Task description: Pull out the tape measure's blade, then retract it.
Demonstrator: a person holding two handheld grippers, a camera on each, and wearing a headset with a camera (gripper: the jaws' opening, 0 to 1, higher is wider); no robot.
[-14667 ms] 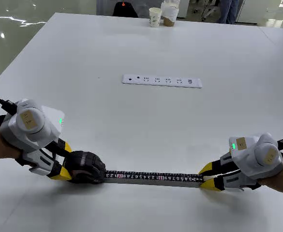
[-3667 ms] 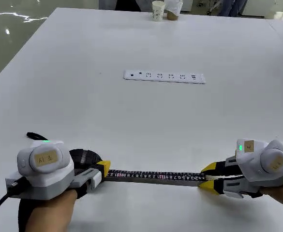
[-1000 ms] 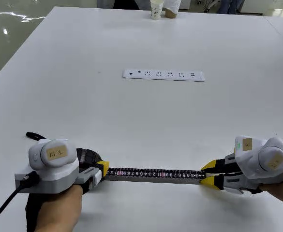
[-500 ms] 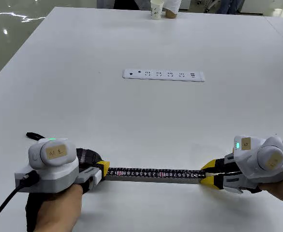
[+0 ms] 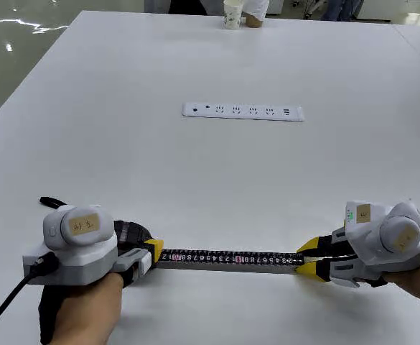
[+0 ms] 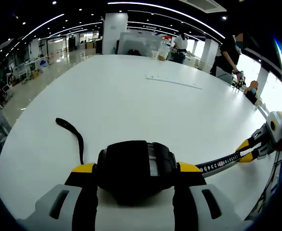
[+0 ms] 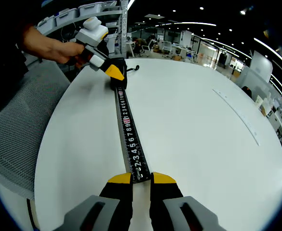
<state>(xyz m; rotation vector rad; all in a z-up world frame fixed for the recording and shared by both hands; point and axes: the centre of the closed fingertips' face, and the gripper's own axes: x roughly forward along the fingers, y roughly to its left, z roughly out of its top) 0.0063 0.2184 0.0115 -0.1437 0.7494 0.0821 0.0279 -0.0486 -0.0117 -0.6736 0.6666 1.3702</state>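
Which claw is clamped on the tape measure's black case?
The left claw: its yellow tips flank the black case. The right claw instead pinches the free end of the blade.

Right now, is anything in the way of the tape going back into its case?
No, nothing visible. The blade lies on bare table between the case and the right tongs; the power strip sits far off.

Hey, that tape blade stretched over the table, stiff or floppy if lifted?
Probably semi-stiff: the blade runs straight between the case and the right gripper. It looks thin and narrow, so it would likely buckle if pushed endwise. Once released, it may snap back.
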